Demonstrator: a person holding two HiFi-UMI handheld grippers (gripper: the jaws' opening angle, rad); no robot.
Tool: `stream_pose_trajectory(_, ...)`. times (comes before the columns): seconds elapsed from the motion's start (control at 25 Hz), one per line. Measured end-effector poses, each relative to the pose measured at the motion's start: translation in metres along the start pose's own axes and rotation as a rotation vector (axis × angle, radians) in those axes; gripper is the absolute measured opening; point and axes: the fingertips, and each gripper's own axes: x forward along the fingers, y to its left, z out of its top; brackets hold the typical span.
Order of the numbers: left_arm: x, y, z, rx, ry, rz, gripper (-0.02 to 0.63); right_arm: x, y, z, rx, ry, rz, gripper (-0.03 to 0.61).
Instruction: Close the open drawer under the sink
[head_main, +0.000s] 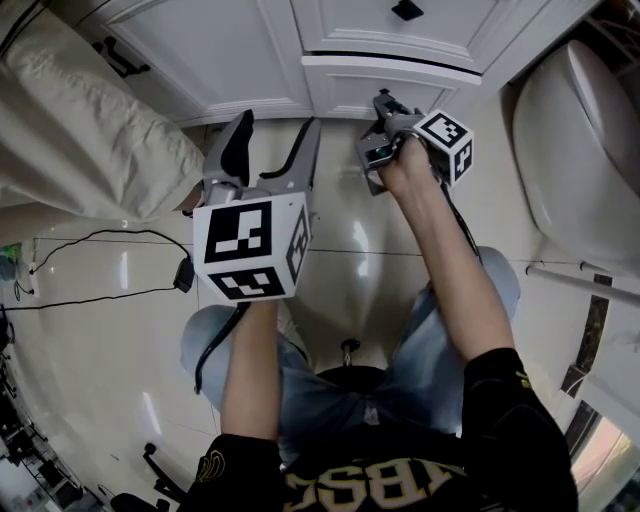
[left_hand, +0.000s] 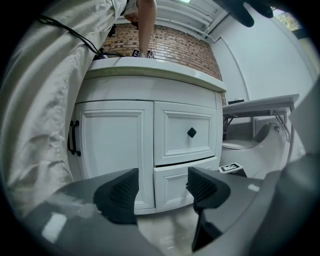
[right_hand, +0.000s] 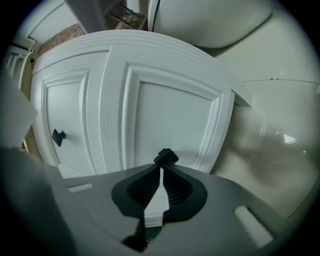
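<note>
Right tool (right_hand: 161, 169) was squeezed together, tips pinched on the little black knob (right_hand: 165, 157) of the lower drawer (head_main: 340, 95), which stuck out a bit from the white cabinet (left_hand: 115, 150) under the sink. Left tool (head_main: 275, 130) hung with its jaws wide apart, nothing between them, just above the floor (head_main: 380, 240), which was glossy pale tile. Toilet (head_main: 575, 140) was off to the right, and there was a brick wall (left_hand: 175, 45) above the cabinet. Someone in beige clothes (head_main: 80, 130) stood at the left. The gold letters on the black shirt (head_main: 400, 485) were cut off, so I couldn't read them.
</note>
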Motion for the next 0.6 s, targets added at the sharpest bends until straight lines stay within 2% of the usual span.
stream_pose_trajectory(0.2, 0.006, 0.002, -0.005, -0.002, 0.013, 0.001, 0.313, 0.012, 0.003, 0.006, 0.090, -0.023, 0.042, 0.003)
stream_pose_trajectory(0.6, 0.009, -0.002, -0.010, 0.006, 0.023, -0.004, 0.313, 0.012, 0.004, 0.008, 0.020, -0.028, 0.011, 0.003)
